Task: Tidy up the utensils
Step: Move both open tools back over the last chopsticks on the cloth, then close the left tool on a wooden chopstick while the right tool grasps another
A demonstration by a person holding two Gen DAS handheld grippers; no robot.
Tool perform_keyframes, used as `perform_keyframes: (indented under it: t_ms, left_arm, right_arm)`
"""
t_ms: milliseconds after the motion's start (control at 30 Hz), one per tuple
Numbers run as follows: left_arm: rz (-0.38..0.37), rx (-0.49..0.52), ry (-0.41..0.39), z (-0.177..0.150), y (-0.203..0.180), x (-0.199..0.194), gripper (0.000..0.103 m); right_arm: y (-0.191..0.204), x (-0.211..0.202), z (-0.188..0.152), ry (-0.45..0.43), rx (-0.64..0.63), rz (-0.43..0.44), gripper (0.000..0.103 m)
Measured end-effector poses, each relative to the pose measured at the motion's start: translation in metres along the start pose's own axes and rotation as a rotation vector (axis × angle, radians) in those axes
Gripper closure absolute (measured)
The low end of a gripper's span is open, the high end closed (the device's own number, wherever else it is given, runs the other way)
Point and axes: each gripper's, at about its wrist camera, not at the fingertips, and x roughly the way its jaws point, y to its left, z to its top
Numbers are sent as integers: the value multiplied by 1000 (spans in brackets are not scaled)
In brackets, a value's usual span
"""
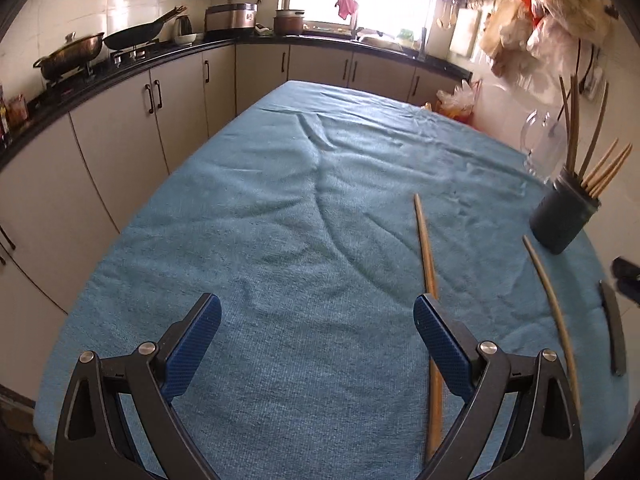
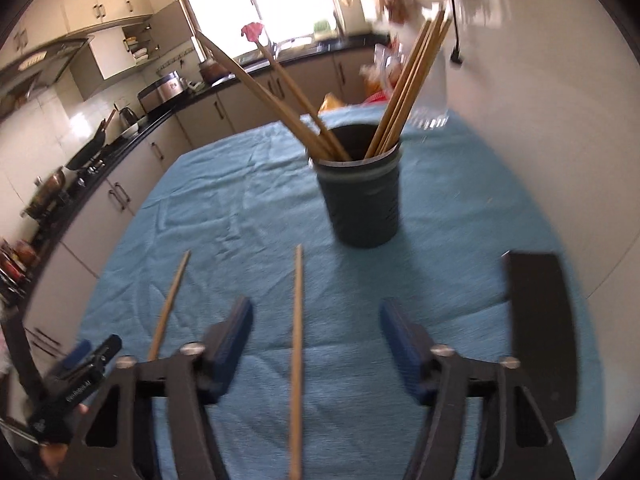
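Note:
A dark round holder (image 2: pixel 362 196) stands upright on the blue cloth (image 2: pixel 240 208) with several chopsticks leaning in it. Two loose chopsticks lie flat on the cloth. One chopstick (image 2: pixel 298 340) runs lengthwise between the jaws of my right gripper (image 2: pixel 316 312), whose blue pads stand apart from it, so it is open. The other chopstick (image 2: pixel 168 308) lies to its left. In the left wrist view my left gripper (image 1: pixel 316 320) is open and empty over the cloth; a chopstick (image 1: pixel 426 248) passes under its right finger, and the second chopstick (image 1: pixel 556 308) lies further right, near the holder (image 1: pixel 562 216).
A dark flat blade-like piece (image 2: pixel 540 332) lies on the cloth at the right, close to the white wall. A clear glass (image 1: pixel 540 148) stands behind the holder. Kitchen counter and cabinets (image 1: pixel 120 120) run along the left and far sides.

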Motion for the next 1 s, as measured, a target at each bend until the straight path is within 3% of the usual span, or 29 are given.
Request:
perform_keyframes:
  t_ms: [333, 500, 767, 800, 1000]
  left_arm:
    - [-45, -17, 26, 0, 4, 6, 7]
    - [-57, -15, 21, -1, 4, 5, 7]
    - [-69, -21, 22, 0, 5, 5, 7]
    - [-71, -21, 23, 0, 5, 5, 7]
    - [-66, -18, 32, 0, 4, 5, 7]
  right_arm:
    - [8, 66, 23, 211, 50, 63, 68]
    - [21, 93, 25, 274, 5, -3, 70]
    - [39, 116, 21, 337, -72, -65, 84]
    - [41, 117, 20, 344, -72, -47, 94]
    - [53, 107, 13, 335, -63, 78, 95]
